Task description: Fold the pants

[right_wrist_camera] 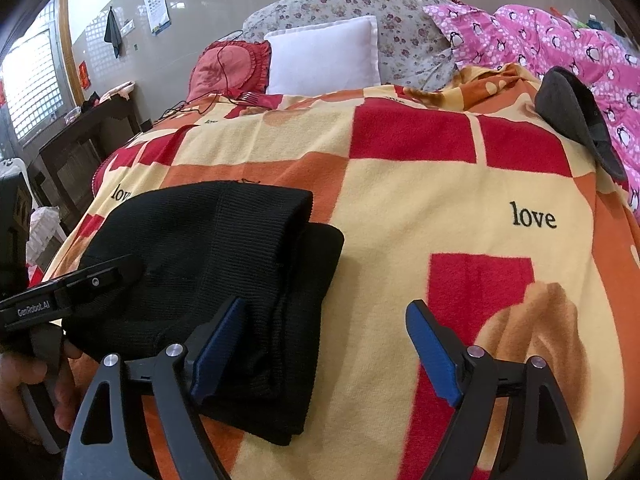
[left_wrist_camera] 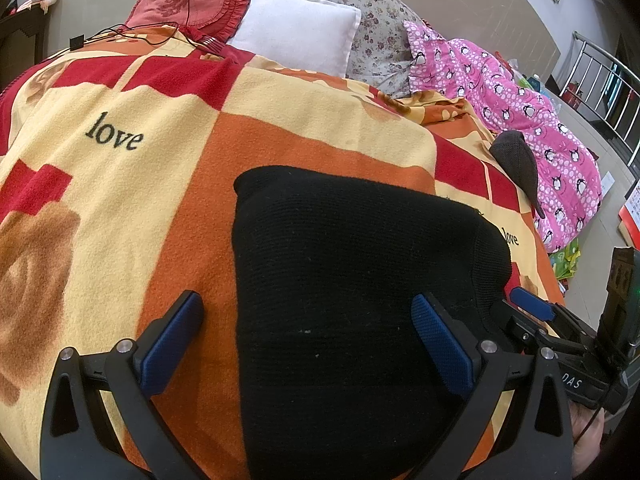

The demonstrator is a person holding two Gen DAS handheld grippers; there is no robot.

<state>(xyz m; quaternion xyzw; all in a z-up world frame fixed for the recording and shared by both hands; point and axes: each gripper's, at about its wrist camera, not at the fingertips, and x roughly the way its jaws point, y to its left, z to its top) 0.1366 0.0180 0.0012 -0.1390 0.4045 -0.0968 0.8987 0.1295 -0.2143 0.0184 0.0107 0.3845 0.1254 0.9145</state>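
Left gripper: my left gripper (left_wrist_camera: 308,344) sits closest to its lens, blue-padded fingers spread wide, one over the blanket and one over the pants, pinching nothing.
Right gripper: my right gripper (right_wrist_camera: 326,352) is likewise spread; its left pad (right_wrist_camera: 218,344) hangs over the right edge of the pants, the other above bare blanket, with no cloth caught between them.
Pants: the black ribbed knit pants (right_wrist_camera: 208,280) lie in a compact bundle on the near part of the bed, layers stacked with a lower layer sticking out along the right side. I judge the folding done or nearly so, since the cloth lies flat and free of both tools.
Why I hold this way: with both pairs of fingers apart and angled down at the bundle, I am placed either to let it be or to square up that offset layer.
Bedcover: the fleece blanket in red, orange and cream blocks printed with "love" (left_wrist_camera: 120,136) gives me a broad soft surface to fold on.
Behind: a plain white pillow (left_wrist_camera: 296,36) and a red ruffled cushion (left_wrist_camera: 188,4) sit at the head, well apart from the pants.
Right side: a pink penguin-print quilt (right_wrist_camera: 560,40) is bunched along the far edge, a dark grey cap (right_wrist_camera: 576,116) resting near it.
Hand: in the right wrist view, my hand (right_wrist_camera: 24,392) grips the left tool's handle at the frame edge.
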